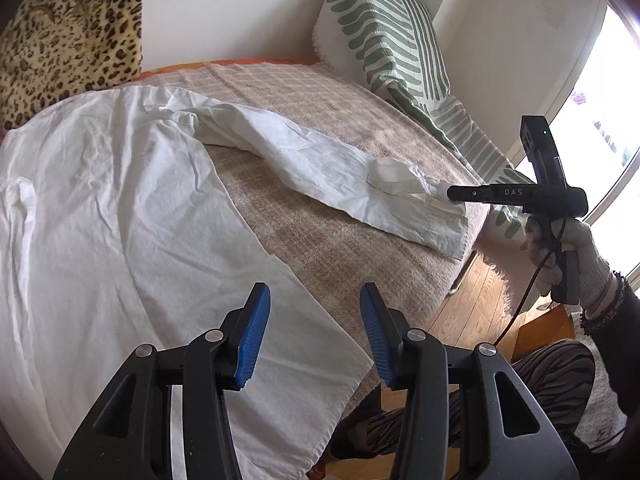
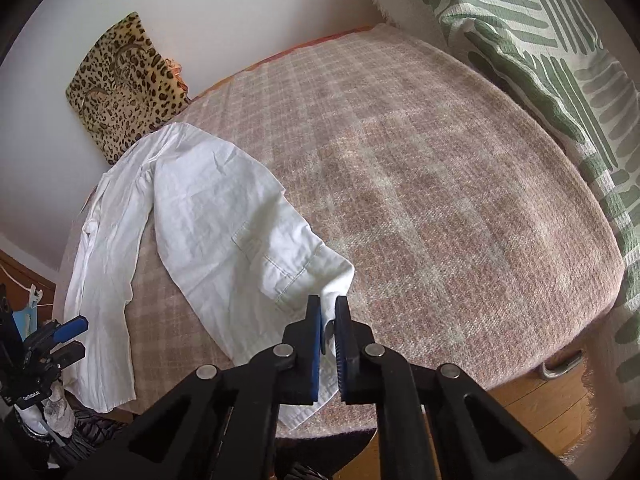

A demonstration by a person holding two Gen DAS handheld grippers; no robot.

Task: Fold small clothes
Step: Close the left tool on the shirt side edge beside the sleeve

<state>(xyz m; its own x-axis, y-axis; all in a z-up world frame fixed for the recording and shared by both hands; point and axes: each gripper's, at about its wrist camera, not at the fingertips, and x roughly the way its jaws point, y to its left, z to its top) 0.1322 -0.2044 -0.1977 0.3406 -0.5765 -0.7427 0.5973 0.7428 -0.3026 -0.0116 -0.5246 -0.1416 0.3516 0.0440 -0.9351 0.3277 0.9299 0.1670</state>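
Right wrist: right tool (image 2: pixel 329 330) pinches crinkled white shirt (image 2: pixel 208 216) cuff; left tool (image 1: pixel 315 332) gapes empty

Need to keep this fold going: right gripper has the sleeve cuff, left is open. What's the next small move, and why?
Probably carry the cuff in the right gripper across onto the shirt body: its pads pinch the cuff, the sleeve lies stretched over the blanket, and the left gripper holds nothing.

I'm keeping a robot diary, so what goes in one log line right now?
right gripper: shut on sleeve cuff | left gripper: open, empty | white shirt: flat on blanket
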